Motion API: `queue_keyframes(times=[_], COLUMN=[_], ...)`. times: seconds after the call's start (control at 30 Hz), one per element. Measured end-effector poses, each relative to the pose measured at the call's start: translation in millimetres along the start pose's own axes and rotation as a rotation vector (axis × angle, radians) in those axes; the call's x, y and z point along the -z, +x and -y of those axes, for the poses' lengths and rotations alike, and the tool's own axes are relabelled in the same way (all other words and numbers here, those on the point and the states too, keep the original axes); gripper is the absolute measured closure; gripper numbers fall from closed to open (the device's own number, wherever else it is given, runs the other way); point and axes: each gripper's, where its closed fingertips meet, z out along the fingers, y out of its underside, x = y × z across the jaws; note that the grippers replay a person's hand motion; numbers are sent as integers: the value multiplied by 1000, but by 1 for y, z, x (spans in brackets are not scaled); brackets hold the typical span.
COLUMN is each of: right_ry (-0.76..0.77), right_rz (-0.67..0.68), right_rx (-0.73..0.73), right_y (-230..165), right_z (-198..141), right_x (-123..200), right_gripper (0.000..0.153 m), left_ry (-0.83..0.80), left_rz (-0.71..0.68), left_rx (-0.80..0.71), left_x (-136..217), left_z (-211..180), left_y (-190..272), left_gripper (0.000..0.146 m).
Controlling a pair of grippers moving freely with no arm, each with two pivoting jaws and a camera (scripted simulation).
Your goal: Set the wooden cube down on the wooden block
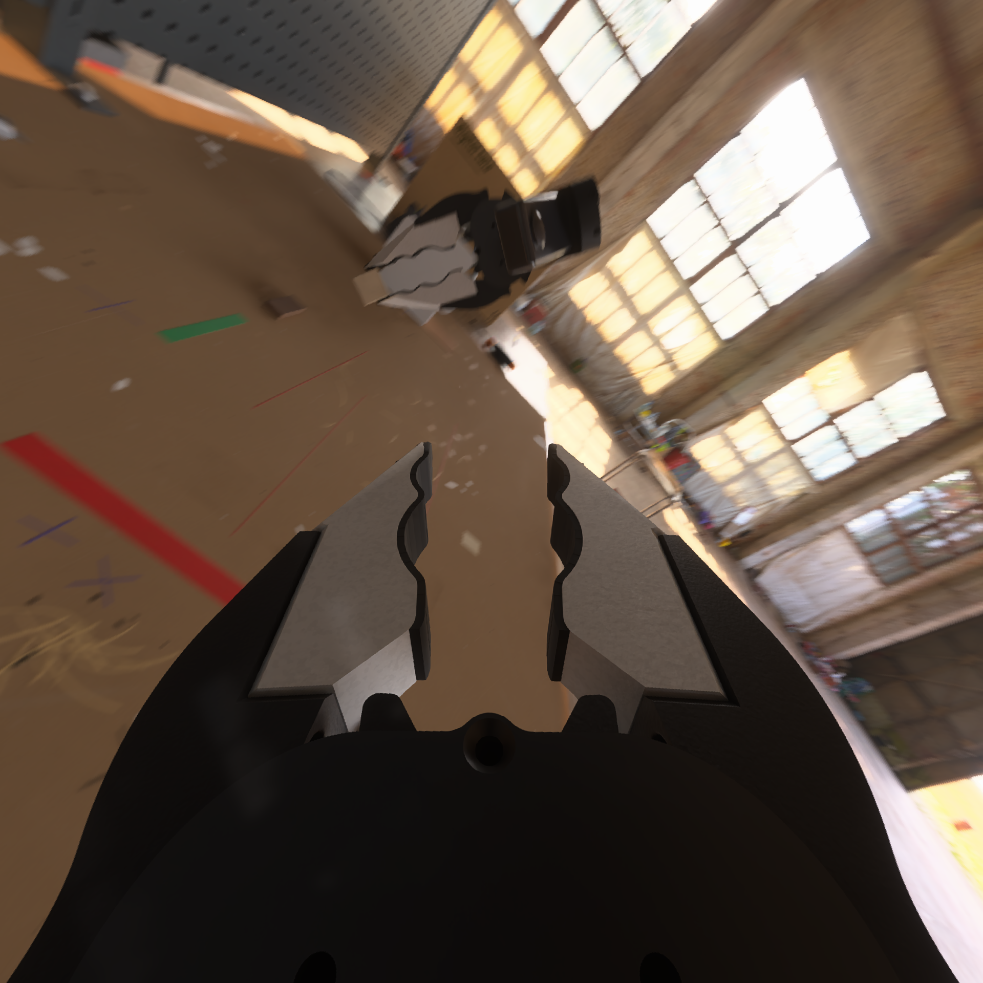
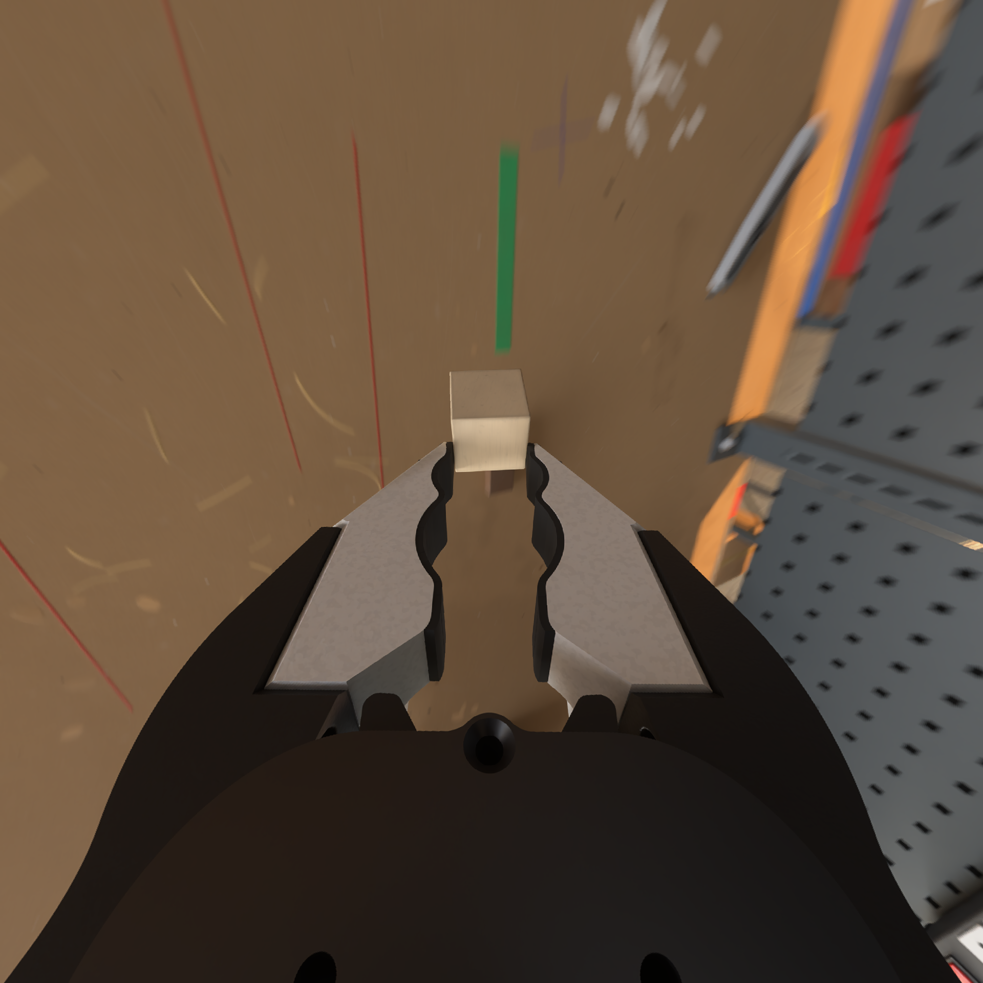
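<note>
My right gripper is shut on a pale wooden cube, pinched at its fingertips above the brown table. A small darker wooden block shows just under the cube, between the fingers. In the left wrist view the right gripper hangs over the table with the cube at its tips. The block lies on the table a little to the left of it and lower. My left gripper is open and empty, well back from both.
A green tape strip lies beyond the cube; it also shows in the left wrist view, with a red strip. A grey pegboard stands by the orange table edge. A grey pen-like tool lies near it.
</note>
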Motion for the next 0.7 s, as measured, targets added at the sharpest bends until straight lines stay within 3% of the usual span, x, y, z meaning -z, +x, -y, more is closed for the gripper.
queue_keyframes(times=[0.13, 0.27, 0.7], right_ry=[-220, -343, -409], right_rz=[175, 248, 292], right_rx=[2, 20, 29], right_y=[4, 7, 18], right_z=[-57, -83, -91], right_x=[-60, -93, -119], right_gripper=[126, 126, 126], left_ry=[-129, -234, -278], left_rz=[287, 484, 496], left_rx=[-19, -65, -74], left_x=[15, 26, 25], left_z=[-16, -28, -34], left_y=[-40, -67, -75], left_gripper=[103, 102, 100])
